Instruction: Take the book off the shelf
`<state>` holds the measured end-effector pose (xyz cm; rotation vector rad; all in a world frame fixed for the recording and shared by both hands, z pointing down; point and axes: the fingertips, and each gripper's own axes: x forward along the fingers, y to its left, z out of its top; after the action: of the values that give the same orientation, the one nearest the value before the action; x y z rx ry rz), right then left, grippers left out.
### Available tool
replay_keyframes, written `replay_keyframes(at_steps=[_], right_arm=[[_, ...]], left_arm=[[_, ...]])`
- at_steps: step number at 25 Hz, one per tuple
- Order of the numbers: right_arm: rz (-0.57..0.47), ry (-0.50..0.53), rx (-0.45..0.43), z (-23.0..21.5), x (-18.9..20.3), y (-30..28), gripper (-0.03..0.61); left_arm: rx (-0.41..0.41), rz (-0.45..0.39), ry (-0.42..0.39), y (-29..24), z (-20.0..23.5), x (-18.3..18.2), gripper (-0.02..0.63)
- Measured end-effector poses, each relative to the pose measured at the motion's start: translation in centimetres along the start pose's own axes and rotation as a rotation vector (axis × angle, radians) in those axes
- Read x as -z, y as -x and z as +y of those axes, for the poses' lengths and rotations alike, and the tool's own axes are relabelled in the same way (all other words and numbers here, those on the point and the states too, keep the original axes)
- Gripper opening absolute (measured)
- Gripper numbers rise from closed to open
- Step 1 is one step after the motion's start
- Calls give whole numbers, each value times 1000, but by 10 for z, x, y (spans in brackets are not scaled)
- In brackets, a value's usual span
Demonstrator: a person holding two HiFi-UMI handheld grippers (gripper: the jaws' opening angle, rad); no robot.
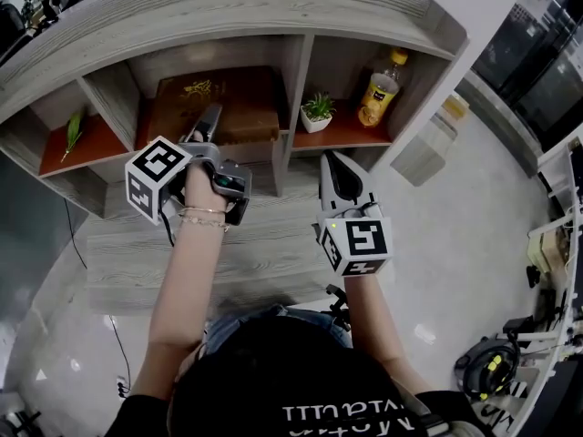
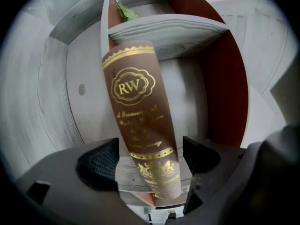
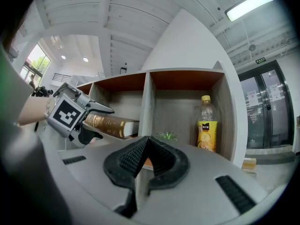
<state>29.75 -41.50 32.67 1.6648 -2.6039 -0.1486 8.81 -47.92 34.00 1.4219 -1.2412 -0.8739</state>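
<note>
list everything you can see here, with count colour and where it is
shelf: 1, grey wood with red-brown insides, ahead of the person
book: 1, brown with gold print, lying in the middle compartment
potted plant: 1, green in a white pot, right compartment
bottle: 1, yellow, right compartment, beside the plant
leafy sprig: 1, green, left compartment
left gripper: 1, grey, jaws apart either side of the book's spine
right gripper: 1, grey, jaws together, empty, before the shelf
</note>
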Motion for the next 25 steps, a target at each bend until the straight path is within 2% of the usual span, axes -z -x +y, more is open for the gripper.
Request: replay_keyframes(at_steps=[5,9,19,25], right_arm=[[0,2,-15,6,1,3,15],[-3,5,-19,10,0,7,15],[1,-9,0,7,5,24,15],[3,-35,-2,15,8,33,16]], left_arm=[[-73,-14,73,-8,10,-1,414],[-117,-48,98,-6,15,-2,414],[-96,-58,137,10,18,3,413],[-44,-85,165,28,17,3,391]])
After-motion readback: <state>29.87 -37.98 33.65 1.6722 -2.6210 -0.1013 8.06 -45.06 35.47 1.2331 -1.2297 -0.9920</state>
